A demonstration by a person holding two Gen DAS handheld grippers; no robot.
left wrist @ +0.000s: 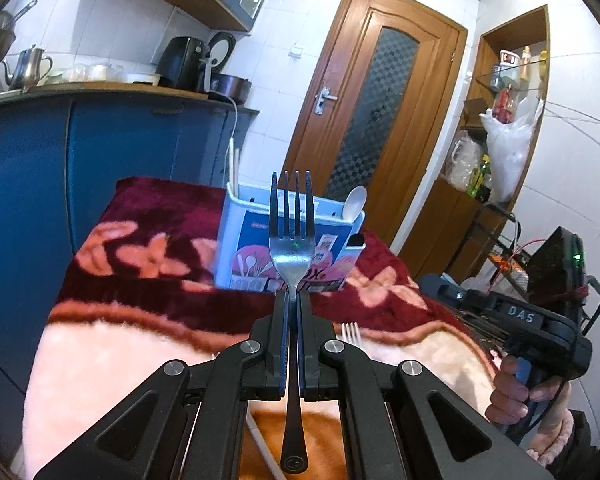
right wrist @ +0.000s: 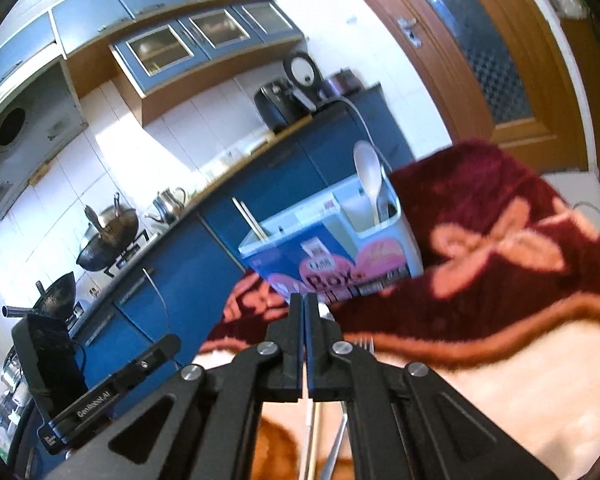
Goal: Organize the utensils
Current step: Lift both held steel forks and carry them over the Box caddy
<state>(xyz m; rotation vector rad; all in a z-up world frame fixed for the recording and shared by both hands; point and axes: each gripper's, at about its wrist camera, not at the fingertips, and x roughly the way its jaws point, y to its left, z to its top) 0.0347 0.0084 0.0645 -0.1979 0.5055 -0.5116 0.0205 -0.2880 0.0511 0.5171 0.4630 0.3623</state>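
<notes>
- On the table lay a plush blanket (left wrist: pixel 148 264), dark red with pink flowers, covering the whole work surface; it was soft and would give under any utensil set on it.
- Toward the far end of the blanket stood the utensil box (left wrist: pixel 256 248), a white and blue holder with open compartments. A white spoon (left wrist: pixel 354 202) stood bowl-up in its right compartment, and pale chopsticks (left wrist: pixel 234 164) leaned out of the left.
- Ahead of the camera, the left gripper (left wrist: pixel 293 300) was pinched on a metal fork (left wrist: pixel 292 240), its jaws pressed against the neck just below the tines.
- The fork's long axis ran along the gripper fingers: tines pointed up and away toward the box, and the dark handle end pointed back toward the camera.
- Judged from its look, the fork was stiff, light and smooth; polished steel can slip or pivot in the pads, so a hold on the neck or upper handle, square to the flat, seemed safest.
- The right gripper (right wrist: pixel 305 300) had its jaws pressed together; a thin pale stick showed below the pads, but whether it was gripped could not be determined.
- A white plastic fork (left wrist: pixel 351 332) lay flat on the blanket just right of the left gripper, tines toward the box.
</notes>
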